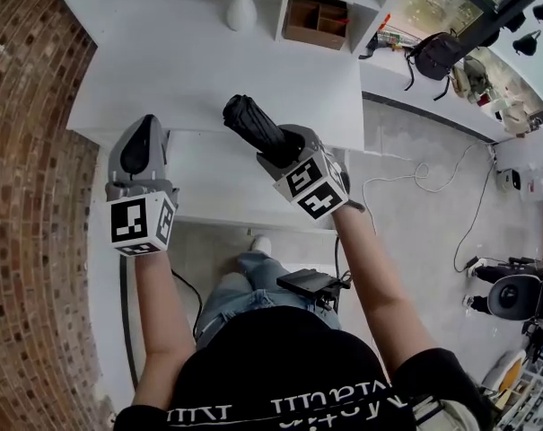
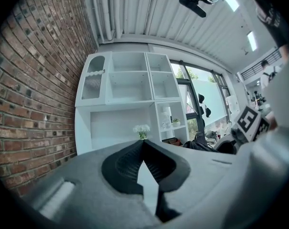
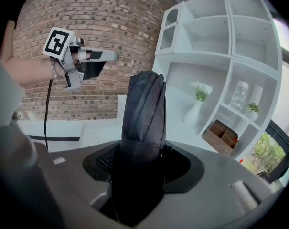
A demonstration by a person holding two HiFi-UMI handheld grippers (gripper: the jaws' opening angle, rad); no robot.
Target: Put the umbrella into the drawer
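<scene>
A folded black umbrella (image 1: 251,122) sticks out forward from my right gripper (image 1: 280,146), which is shut on its near end above the front of the white desk (image 1: 163,79). In the right gripper view the umbrella (image 3: 144,104) rises from between the jaws of the right gripper (image 3: 142,151). A white drawer-like panel (image 1: 208,187) juts out under the desk's front edge, below both grippers. My left gripper (image 1: 147,124) hovers at the left, its tips together with nothing in them. Its tips (image 2: 143,144) meet in the left gripper view.
A brick wall (image 1: 29,196) runs along the left. At the back of the desk stand a white vase (image 1: 241,7) with flowers and a white shelf unit holding a wooden box (image 1: 316,21). A black backpack (image 1: 437,52) and cables (image 1: 415,178) lie to the right.
</scene>
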